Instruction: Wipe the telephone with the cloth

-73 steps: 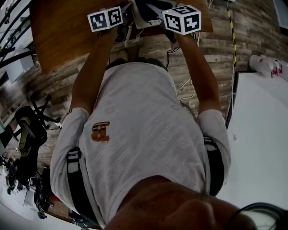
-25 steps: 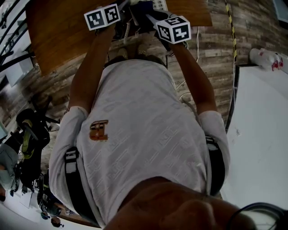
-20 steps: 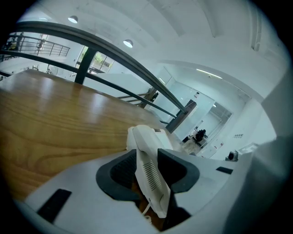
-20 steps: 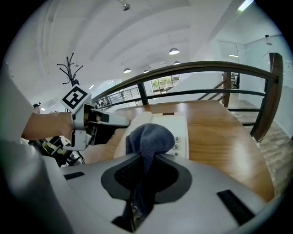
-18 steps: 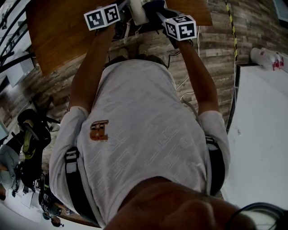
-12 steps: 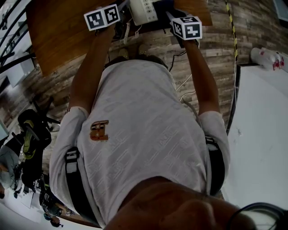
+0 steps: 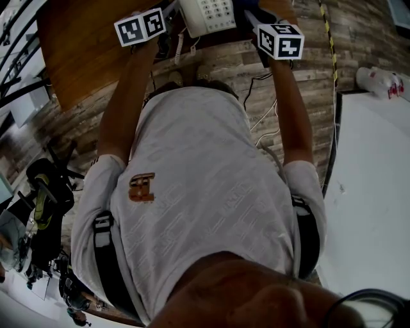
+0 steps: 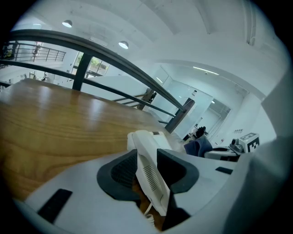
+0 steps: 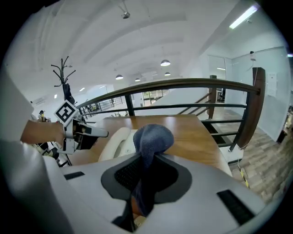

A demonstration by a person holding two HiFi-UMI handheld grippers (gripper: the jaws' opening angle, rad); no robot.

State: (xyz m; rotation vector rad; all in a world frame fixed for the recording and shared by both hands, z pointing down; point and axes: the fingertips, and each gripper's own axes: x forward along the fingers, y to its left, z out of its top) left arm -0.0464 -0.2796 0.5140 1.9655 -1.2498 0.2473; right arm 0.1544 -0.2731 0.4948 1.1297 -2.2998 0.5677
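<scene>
Rightward and a little nearer the person is where the right gripper (image 9: 147, 160) now sits compared with half a second ago, and the telephone (image 7: 208, 14) shows more of its keypad in the head view than it did then. The left gripper (image 8: 147, 157) has barely shifted.

The telephone stands on the wooden table (image 7: 83, 45), near the edge closest to the person, between the two grippers. Its coiled cord (image 7: 179, 46) hangs down over that edge.

In the left gripper view the jaws are clamped on the white handset (image 8: 153, 183), which runs lengthwise between the two dark pads and reaches out past them toward the telephone's body. Whether the handset rests in its cradle or is raised off it cannot be told.

In the right gripper view the jaws are closed on the blue cloth (image 9: 153, 137). One rounded fold bulges up and forward beyond the pads, and the rest trails down between them. The telephone lies just beyond and to the left of that fold, its handset along the far left side with the left gripper at its end. From the left gripper view the cloth appears just beside the telephone's right side; no view shows whether they touch.
</scene>
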